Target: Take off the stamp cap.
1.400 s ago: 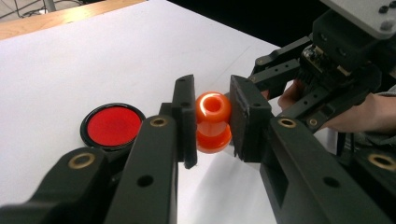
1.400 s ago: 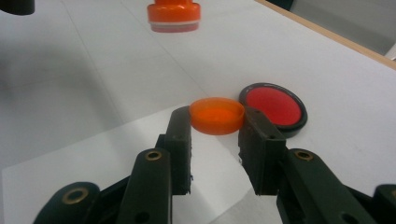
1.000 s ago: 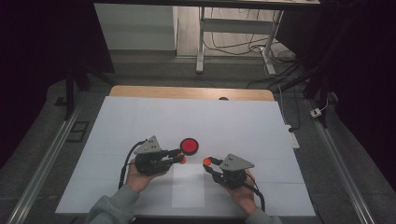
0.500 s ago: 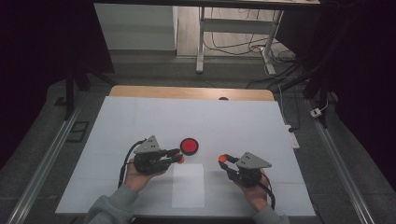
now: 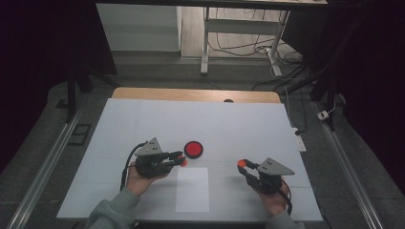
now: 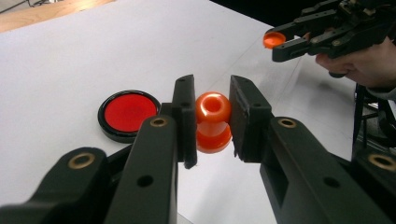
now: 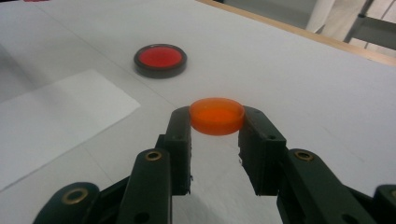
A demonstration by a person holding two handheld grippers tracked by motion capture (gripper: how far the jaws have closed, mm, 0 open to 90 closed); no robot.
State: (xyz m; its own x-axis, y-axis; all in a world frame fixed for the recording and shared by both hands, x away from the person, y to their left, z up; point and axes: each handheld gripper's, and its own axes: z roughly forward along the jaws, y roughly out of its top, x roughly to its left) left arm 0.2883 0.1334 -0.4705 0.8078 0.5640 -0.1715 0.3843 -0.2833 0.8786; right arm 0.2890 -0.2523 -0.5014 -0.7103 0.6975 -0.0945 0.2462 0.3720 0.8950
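Left gripper (image 6: pixel 212 121) clamps an orange bottle (image 6: pixel 213 122) between its jaws, just above the white table (image 5: pixel 239 124), near the red disc (image 5: pixel 193 149); right gripper (image 7: pixel 215 122) grips an orange cap (image 7: pixel 216 115) at its jaw tips, well apart from the bottle.

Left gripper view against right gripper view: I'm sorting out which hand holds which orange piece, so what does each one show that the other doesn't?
Left gripper view: the left gripper clamped on a small orange bottle with its mouth open, and farther off the right gripper in a hand.

Right gripper view: the right gripper's jaws from behind, shut on the flat orange cap, plus a pale sheet of paper.

Shared: the white table, the red disc in its black rim and the orange cap.
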